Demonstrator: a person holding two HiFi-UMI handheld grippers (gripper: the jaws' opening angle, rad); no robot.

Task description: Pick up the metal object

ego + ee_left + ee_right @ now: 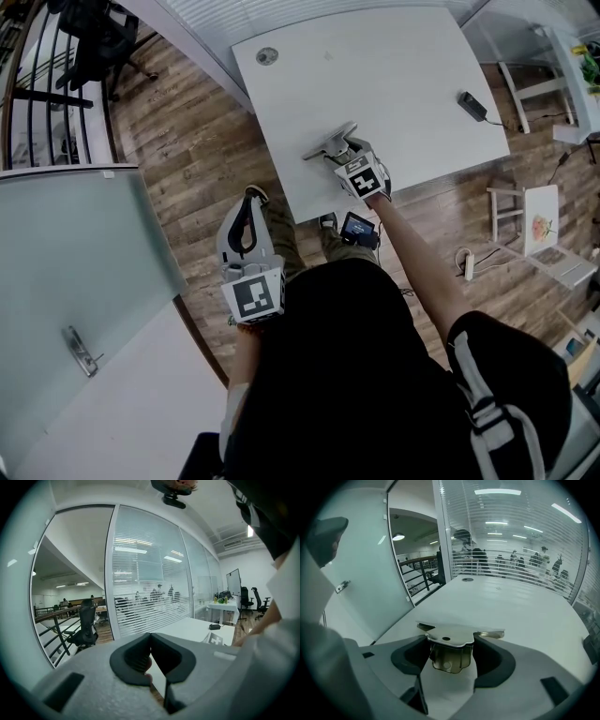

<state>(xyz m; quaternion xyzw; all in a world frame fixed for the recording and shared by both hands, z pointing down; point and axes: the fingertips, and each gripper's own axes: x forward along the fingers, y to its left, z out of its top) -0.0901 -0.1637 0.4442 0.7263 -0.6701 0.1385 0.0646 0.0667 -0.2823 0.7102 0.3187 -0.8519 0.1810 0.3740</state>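
Right gripper (450, 657), arm stretched over the white table's (403, 84) near edge, jaws clamped on the metal bracket (449, 645); left gripper (151, 662) beside the body, jaws together, empty.

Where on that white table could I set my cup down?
The wide middle of the table, between the round grommet and the black device, is bare. Only the near edge is crowded, where the right gripper grips the metal object.

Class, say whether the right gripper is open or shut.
Shut: the right gripper has both jaws pressed against the sides of the metal object.
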